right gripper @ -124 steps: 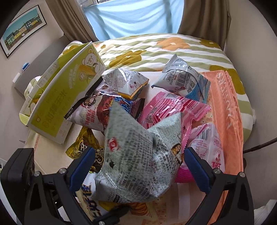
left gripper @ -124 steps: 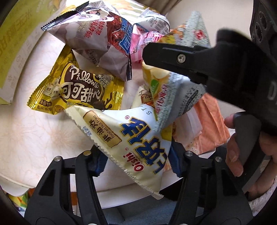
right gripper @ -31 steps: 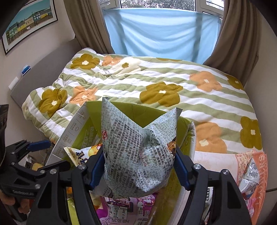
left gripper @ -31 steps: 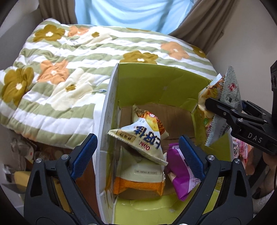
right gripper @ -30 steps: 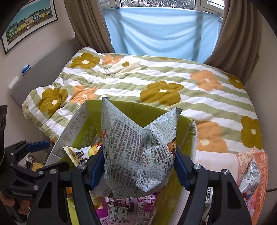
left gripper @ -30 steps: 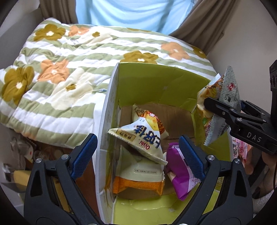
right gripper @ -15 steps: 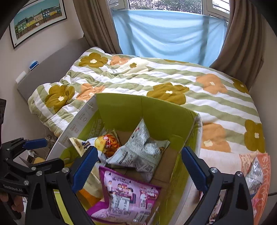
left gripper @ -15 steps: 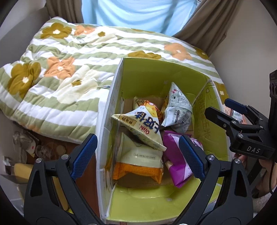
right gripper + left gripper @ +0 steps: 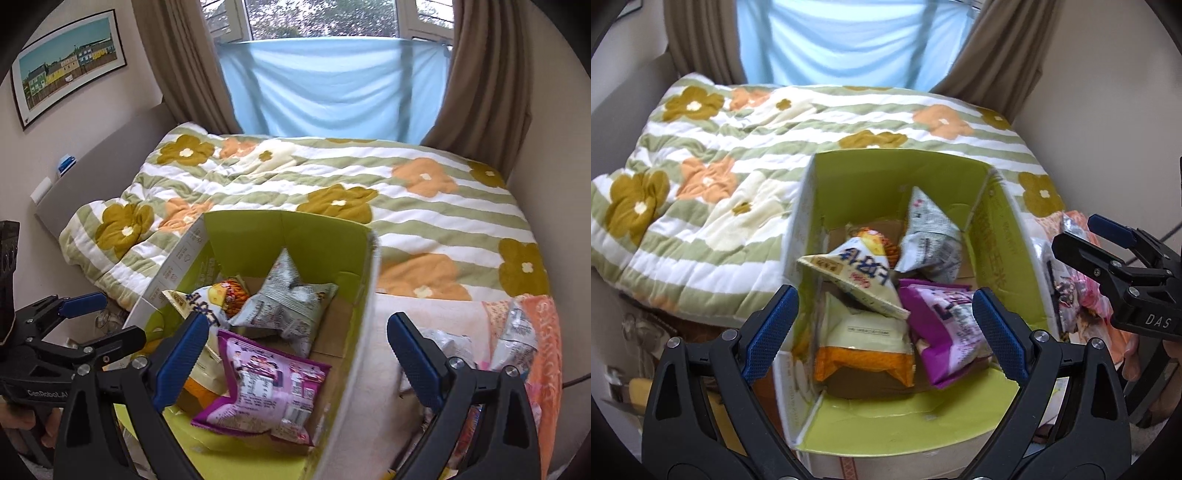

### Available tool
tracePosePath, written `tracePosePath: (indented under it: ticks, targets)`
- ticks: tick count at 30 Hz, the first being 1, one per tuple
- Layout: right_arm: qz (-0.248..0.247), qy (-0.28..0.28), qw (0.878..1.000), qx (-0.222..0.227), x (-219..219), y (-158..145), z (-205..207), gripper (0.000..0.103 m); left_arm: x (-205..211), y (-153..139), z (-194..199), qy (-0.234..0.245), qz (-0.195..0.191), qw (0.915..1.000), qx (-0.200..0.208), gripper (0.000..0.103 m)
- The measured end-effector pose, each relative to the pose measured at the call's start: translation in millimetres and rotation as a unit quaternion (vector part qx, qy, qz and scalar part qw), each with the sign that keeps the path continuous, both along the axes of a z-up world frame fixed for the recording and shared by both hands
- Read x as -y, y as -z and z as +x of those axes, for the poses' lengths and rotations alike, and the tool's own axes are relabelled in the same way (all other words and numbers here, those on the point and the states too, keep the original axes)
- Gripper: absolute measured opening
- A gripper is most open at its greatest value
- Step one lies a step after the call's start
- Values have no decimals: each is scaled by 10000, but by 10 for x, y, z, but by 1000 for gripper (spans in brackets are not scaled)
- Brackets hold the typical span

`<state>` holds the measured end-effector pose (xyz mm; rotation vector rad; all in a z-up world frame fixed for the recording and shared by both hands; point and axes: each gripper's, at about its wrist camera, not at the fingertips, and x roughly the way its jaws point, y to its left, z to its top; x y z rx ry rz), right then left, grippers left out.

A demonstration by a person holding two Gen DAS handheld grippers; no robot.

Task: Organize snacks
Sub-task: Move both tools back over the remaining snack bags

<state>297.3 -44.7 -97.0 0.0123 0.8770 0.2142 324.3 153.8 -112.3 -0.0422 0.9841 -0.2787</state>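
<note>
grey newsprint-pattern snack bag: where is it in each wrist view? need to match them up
Left wrist: grey newsprint bag sits upper right inside the green box, above the purple bag.
Right wrist: grey newsprint bag sits centre frame, at the box's far end.
Shared landmark: the purple bag, just nearer the camera in both.

right gripper (image 9: pixel 295 350) jaws just opened | grey packet (image 9: pixel 291 306) now in box (image 9: pixel 354 332)

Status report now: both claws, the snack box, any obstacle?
Left claw open, empty. Right claw just opened, empty. Grey printed snack bag lies inside green cardboard box. Nothing blocking.
</note>
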Motion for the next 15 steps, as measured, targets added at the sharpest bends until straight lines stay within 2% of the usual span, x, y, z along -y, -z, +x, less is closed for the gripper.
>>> tracePosePath:
  ticks: [9,15]
  targets:
    - [61,753,9970,154,761,-238,-531,96,789,-215,-296,728,-135,9969,277,94]
    - [-76,957,9952,184,1434,-271,-927,97,1486,-277,-678,897,-125,9950,417,94]
